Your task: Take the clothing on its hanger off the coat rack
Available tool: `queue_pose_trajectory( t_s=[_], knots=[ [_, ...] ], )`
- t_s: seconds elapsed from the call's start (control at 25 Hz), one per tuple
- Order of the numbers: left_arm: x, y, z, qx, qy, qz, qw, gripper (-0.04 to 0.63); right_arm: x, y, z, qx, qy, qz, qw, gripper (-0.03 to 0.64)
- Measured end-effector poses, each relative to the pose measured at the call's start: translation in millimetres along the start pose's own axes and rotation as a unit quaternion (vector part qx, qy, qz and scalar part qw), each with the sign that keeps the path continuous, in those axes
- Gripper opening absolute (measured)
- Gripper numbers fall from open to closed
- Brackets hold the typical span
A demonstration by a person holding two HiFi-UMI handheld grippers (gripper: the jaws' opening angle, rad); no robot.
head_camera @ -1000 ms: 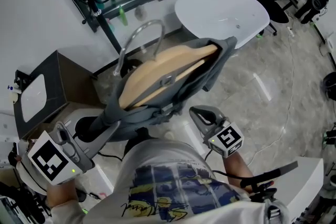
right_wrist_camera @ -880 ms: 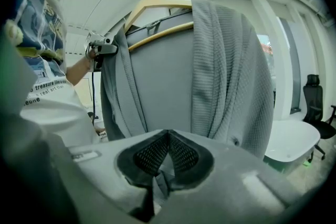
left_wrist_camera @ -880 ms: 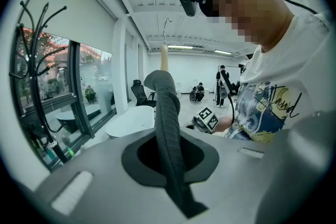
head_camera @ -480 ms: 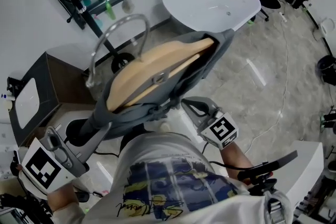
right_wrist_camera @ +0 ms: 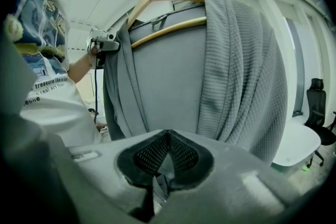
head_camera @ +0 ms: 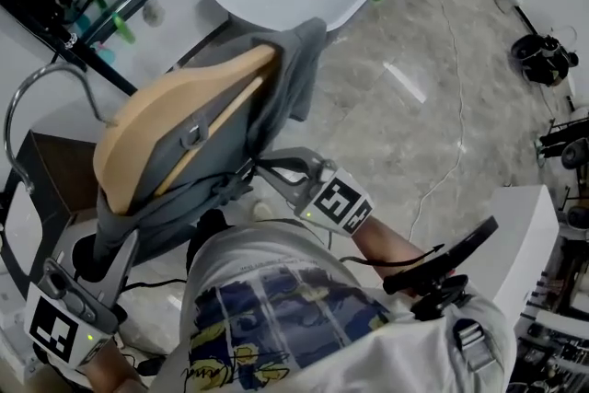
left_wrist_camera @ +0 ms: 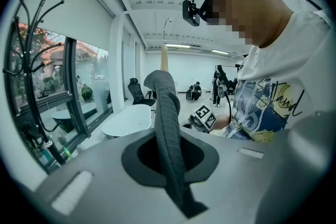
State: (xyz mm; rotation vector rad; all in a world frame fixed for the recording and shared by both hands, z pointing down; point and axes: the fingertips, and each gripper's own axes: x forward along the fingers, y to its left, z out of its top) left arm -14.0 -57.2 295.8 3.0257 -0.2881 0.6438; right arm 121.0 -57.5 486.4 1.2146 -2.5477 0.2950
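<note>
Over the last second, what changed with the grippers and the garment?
The right gripper moved in to the gray garment and its fingers closed on a fold. Garment and wooden hanger shifted left in the head view, though the camera turned too. The left gripper stayed shut on the garment.

The grey clothing (head_camera: pixel 296 74) — ribbed knit beside a smooth panel — drapes over a pale wooden hanger (head_camera: pixel 170 106). The hanger is held tilted in the air, its metal hook (head_camera: pixel 51 69) clear of the black coat rack (left_wrist_camera: pixel 32 92). One fold is pinched in the left tongs (left_wrist_camera: pixel 181 199), another in the right tongs (right_wrist_camera: pixel 157 189).
</note>
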Motion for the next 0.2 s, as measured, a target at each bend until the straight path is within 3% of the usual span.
queue_pose_trajectory(
  t_s=[0.2],
  knots=[
    [1.6,-0.3,-4.4,0.003,0.002,-0.001,1.0000,0.009,0.4,-0.1,-3.2,-0.003,0.004,0.001,1.000,0.002]
  ],
)
